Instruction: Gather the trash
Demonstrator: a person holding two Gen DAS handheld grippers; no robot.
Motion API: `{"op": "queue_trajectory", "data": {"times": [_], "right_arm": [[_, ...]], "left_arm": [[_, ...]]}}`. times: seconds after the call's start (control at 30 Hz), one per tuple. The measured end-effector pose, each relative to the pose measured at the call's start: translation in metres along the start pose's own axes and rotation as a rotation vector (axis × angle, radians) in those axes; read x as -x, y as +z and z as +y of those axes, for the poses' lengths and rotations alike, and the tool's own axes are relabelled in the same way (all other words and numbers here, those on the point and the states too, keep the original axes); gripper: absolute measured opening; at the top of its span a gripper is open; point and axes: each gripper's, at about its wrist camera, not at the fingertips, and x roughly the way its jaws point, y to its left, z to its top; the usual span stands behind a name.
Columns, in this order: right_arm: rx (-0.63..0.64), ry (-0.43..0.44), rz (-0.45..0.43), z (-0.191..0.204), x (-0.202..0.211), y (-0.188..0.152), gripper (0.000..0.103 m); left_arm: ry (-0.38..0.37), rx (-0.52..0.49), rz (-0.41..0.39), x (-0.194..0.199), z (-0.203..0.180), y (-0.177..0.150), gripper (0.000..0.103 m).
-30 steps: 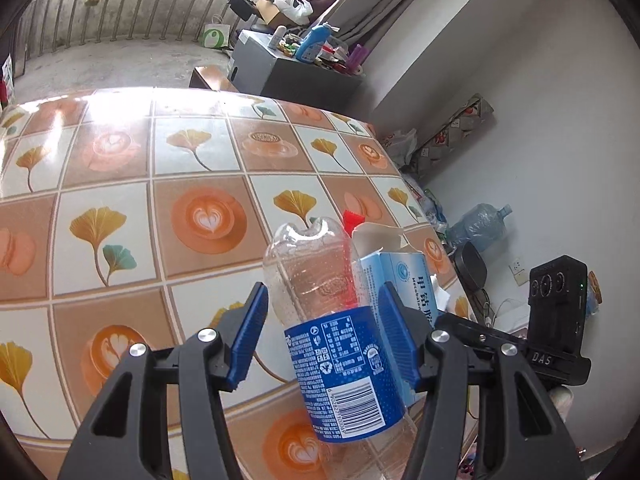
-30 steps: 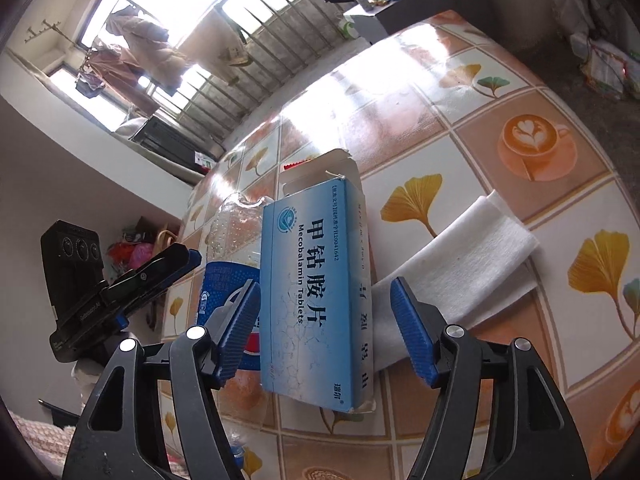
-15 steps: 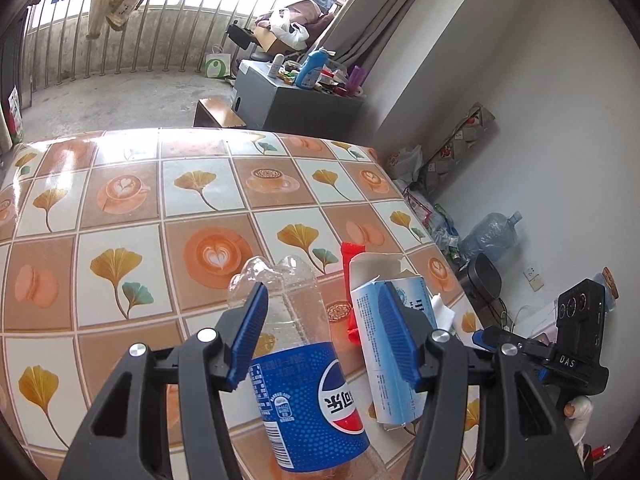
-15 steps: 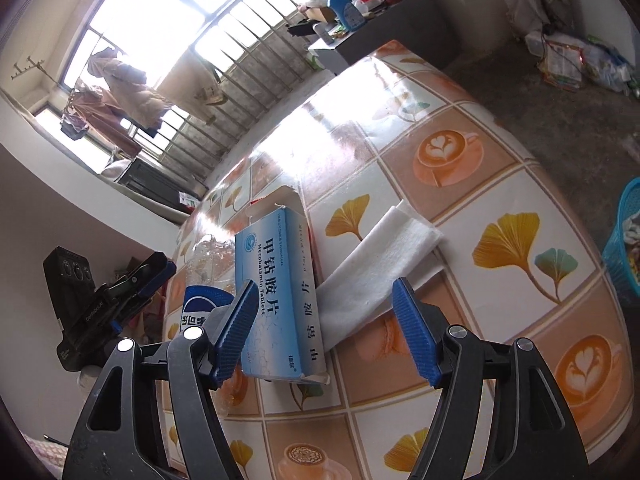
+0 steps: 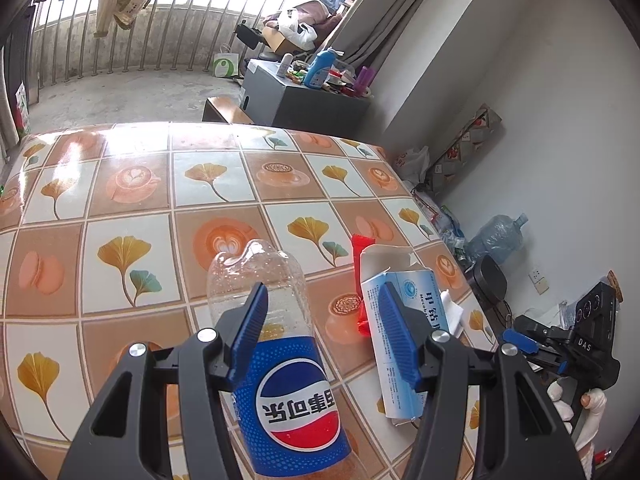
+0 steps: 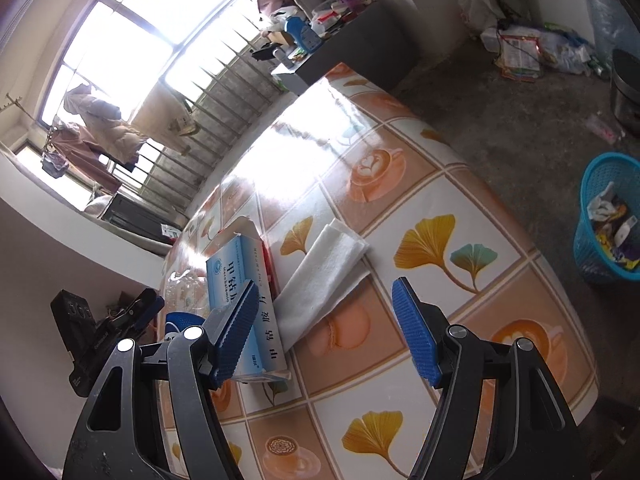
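Lower centre of the left wrist view: your left gripper (image 5: 320, 336) straddles the Pepsi bottle (image 5: 280, 368), its left pad against the clear, dimpled plastic, the right pad apart from it; whether it truly clamps I cannot tell. Probably you are lining up on the glossy label band for a firm hold. Right wrist view, foreground: your right gripper (image 6: 326, 330) stands released, nothing between its ribbed blue pads. Just beyond, the torn-open medicine box (image 6: 244, 300) lies flat beside a folded white tissue (image 6: 324, 276) on the shiny tiled tablecloth (image 6: 460, 216). Far right, on the floor, the blue mesh basket (image 6: 596, 188) already holds litter, the likely destination.
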Motion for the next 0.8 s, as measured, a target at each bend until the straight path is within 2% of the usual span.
{"op": "queue_trajectory", "data": {"times": [0.3, 0.37, 0.47, 0.63, 0.73, 0.8], "right_arm": [[-0.023, -0.037, 0.069, 0.006, -0.020, -0.006, 0.064], [-0.010, -0.015, 0.075, 0.014, -0.023, -0.007, 0.064], [0.054, 0.004, 0.089, 0.034, -0.027, -0.010, 0.064], [0.203, -0.034, 0.105, 0.071, -0.040, -0.017, 0.066], [0.290, -0.090, 0.104, 0.092, -0.051, -0.021, 0.077], [0.352, -0.125, 0.099, 0.105, -0.058, -0.024, 0.079]], "left_arm": [[-0.021, 0.023, -0.006, 0.002, 0.010, -0.003, 0.056], [-0.025, 0.028, -0.004, 0.002, 0.013, -0.004, 0.056], [-0.028, 0.037, -0.003, 0.003, 0.018, -0.005, 0.056], [-0.039, 0.071, 0.005, 0.004, 0.029, -0.006, 0.056], [-0.047, 0.082, 0.008, 0.006, 0.032, -0.007, 0.056], [-0.055, 0.085, 0.012, 0.008, 0.034, -0.008, 0.056]]}}
